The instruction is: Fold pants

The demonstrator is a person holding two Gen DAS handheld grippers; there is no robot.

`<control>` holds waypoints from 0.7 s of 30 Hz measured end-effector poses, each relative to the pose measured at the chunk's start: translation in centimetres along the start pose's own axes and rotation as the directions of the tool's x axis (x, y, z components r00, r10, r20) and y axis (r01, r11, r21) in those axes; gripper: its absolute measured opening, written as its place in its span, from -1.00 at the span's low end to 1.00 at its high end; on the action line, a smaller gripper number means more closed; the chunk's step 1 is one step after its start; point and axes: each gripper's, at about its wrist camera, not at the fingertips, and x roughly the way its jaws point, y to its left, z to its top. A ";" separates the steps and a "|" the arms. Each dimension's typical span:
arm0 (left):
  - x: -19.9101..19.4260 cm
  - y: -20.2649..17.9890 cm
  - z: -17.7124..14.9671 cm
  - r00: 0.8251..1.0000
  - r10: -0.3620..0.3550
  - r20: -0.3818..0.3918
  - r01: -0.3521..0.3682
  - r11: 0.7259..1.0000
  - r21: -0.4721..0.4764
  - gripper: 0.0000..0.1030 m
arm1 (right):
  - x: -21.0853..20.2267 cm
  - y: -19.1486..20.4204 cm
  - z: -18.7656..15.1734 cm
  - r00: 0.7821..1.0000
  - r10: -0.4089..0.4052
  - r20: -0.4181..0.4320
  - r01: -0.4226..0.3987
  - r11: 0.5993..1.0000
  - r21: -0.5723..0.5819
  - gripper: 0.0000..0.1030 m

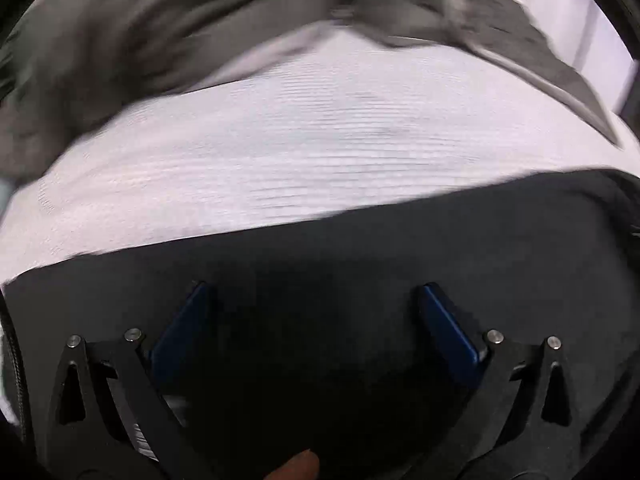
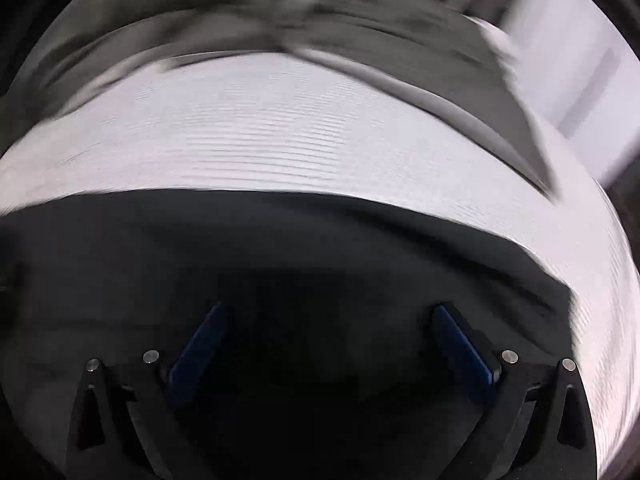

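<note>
Both grippers, left (image 1: 312,308) and right (image 2: 330,324), jaws spread wide over black pants (image 1: 360,248) on white worktop (image 1: 300,152)

The left gripper (image 1: 312,292) has its blue fingers (image 1: 182,332) spread wide. The right gripper (image 2: 330,312) is spread wide too.

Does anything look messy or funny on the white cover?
Yes. The grey garment at the far side lies crumpled and bunched, not flat. The black fabric nearer looks smooth. Both views are blurry, so small details are unclear.
</note>
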 end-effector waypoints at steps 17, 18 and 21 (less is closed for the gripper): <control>-3.1 11.0 -3.7 0.998 0.016 -0.062 -0.015 1.000 0.004 0.99 | -7.2 -0.3 -4.6 0.970 0.231 0.072 -0.216 0.962 -0.168 0.99; -2.6 11.4 -4.0 0.996 0.032 -0.080 -0.032 0.999 0.009 1.00 | -7.3 1.0 -5.1 0.964 0.258 0.058 -0.241 0.946 -0.215 0.99; -3.0 13.5 -4.6 0.997 0.028 -0.067 -0.030 0.999 -0.027 1.00 | -5.7 3.9 -7.3 0.977 0.212 -0.016 -0.205 0.920 -0.334 0.99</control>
